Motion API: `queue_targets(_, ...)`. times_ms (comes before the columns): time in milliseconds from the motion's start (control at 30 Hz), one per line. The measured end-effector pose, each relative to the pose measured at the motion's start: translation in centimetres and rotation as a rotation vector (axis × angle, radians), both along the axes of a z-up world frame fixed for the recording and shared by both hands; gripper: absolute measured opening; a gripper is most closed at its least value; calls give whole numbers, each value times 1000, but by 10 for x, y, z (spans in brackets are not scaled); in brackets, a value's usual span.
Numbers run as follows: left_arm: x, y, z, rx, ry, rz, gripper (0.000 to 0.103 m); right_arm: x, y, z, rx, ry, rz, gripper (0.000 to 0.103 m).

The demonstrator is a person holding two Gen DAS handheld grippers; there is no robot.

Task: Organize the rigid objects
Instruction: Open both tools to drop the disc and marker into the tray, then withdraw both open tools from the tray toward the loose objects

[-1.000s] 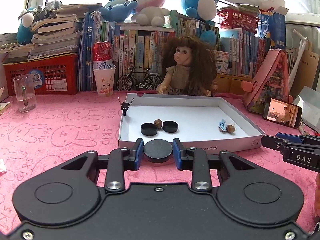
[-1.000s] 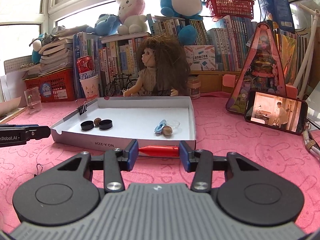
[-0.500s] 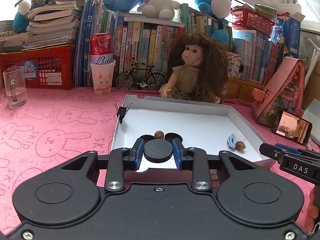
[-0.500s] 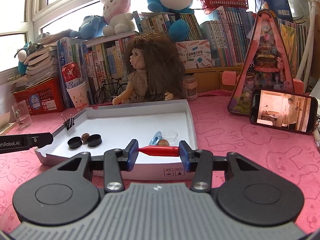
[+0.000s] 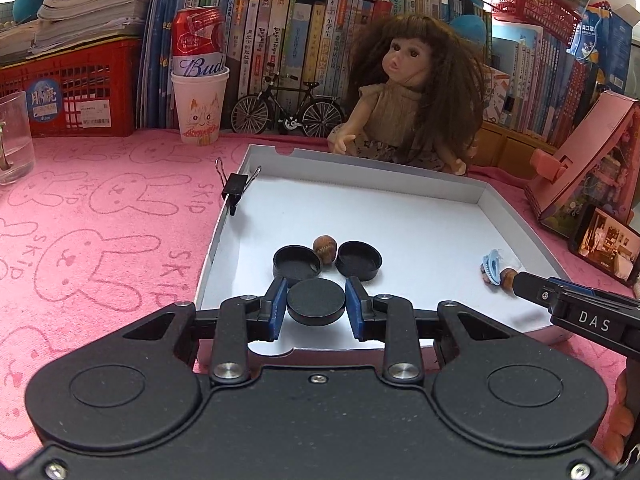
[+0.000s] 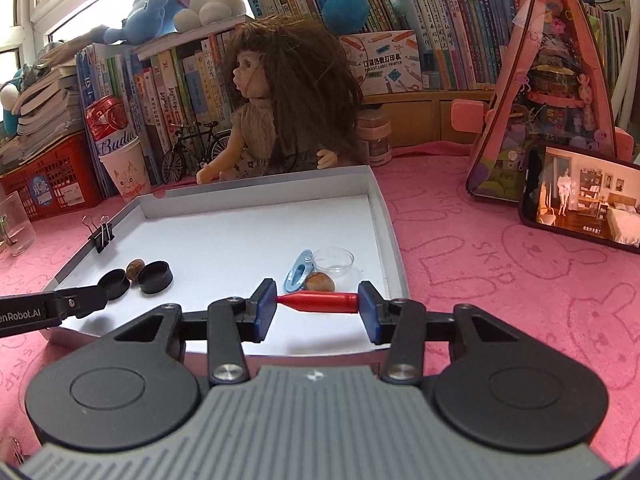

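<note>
Here the left gripper [image 5: 316,305] pinches a black cap [image 5: 316,302] over the tray [image 5: 516,236]

Three black caps [image 5: 316,307], two nuts [image 5: 325,248], one tray [image 5: 360,184], one doll [image 5: 412,92]

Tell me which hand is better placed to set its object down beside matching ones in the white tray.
Left. Its gripper holds a black round cap just short of two black round caps in the white cardboard tray.

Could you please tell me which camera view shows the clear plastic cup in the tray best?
The right wrist view: the clear cup sits in plain sight beside the blue clip and a nut. In the left wrist view the cup cannot be made out beside the clip.
</note>
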State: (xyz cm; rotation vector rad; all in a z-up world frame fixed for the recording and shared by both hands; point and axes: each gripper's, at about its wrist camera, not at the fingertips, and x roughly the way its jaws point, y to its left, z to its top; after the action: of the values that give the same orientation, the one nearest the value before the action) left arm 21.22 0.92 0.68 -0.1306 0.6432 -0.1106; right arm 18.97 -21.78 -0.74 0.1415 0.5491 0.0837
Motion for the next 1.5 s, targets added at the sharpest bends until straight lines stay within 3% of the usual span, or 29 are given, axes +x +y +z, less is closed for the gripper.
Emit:
queue_targets(533,6,-9,-2,39,-13,-2,30,10,2,-1,11,9,0,53)
queue_targets(600,3,-10,-1,45,-23,-5,42,7,1,1,22,4,2,55)
queue_targets(633,1,-10,1,49,-30,-5,46,6,0,1,26,0,5,65)
queue_targets(967,-29,-11,18,76,-93,-67,74,-22,1,13,-14,-72,68,85)
queue_targets(1233,-64,-10,23,73,-113,-117,80,-46,2,14,-21,-85,108,90)
queue_targets(1500,-100,-6,19,48,-127,-138,82,-75,11,16,-101,-88,173,98)
